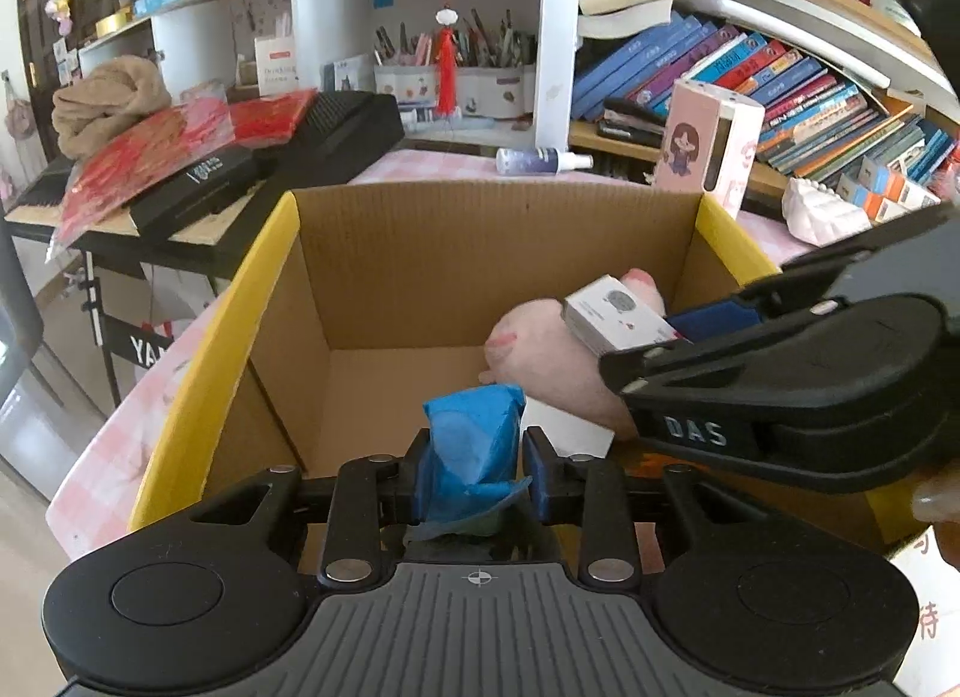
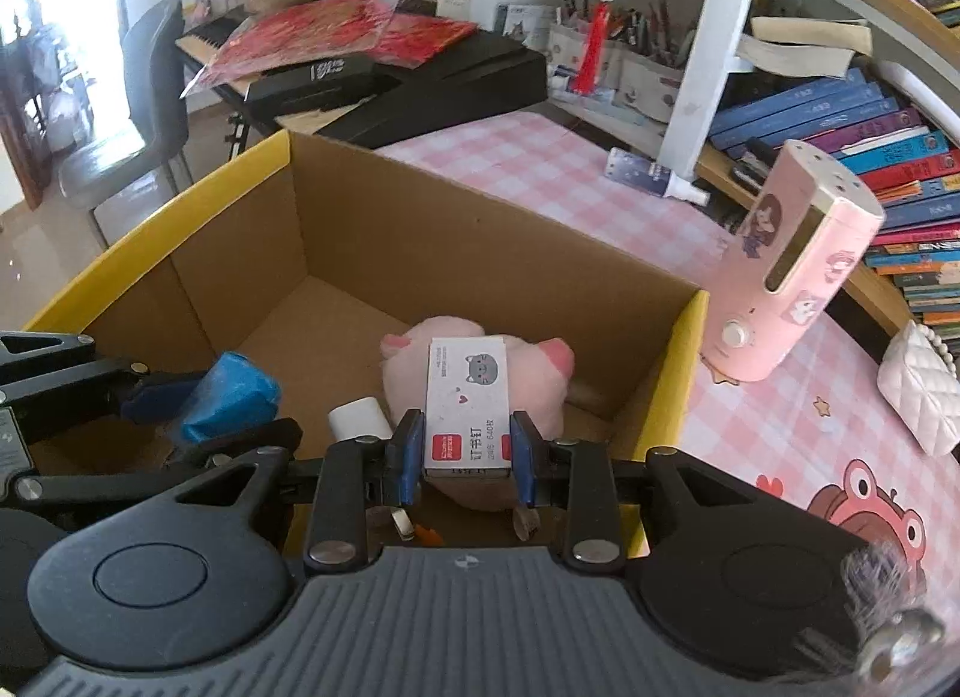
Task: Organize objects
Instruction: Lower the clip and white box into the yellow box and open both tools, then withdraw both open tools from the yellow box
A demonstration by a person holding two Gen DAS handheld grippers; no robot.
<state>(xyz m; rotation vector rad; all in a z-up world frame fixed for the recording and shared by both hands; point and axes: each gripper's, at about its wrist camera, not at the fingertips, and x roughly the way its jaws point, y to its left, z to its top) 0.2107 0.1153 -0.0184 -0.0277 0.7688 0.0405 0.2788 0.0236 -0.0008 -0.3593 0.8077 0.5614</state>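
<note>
An open cardboard box (image 1: 264, 277) (image 2: 180, 199) with yellow rims stands on the pink checked table. A pink plush toy (image 1: 552, 361) (image 2: 414, 361) lies in its right part, with a small white item (image 2: 357, 418) beside it. My left gripper (image 1: 477, 475) (image 2: 198, 415) hangs over the box's near side, shut on a crumpled blue packet (image 1: 474, 433) (image 2: 231, 397). Just to its right, my right gripper (image 2: 465, 457) (image 1: 678, 337) is shut on a small white box (image 2: 468, 397) (image 1: 618, 319) bearing a grey cat picture, held above the plush toy.
A pink humidifier (image 2: 792, 277) stands right of the box, a white quilted purse (image 2: 918, 391) further right. A spray bottle (image 2: 654, 175) lies behind the box. A keyboard (image 2: 420, 72) piled with red packets sits at the back left, bookshelves (image 2: 870, 156) at the right, a chair (image 2: 150, 66) at the far left.
</note>
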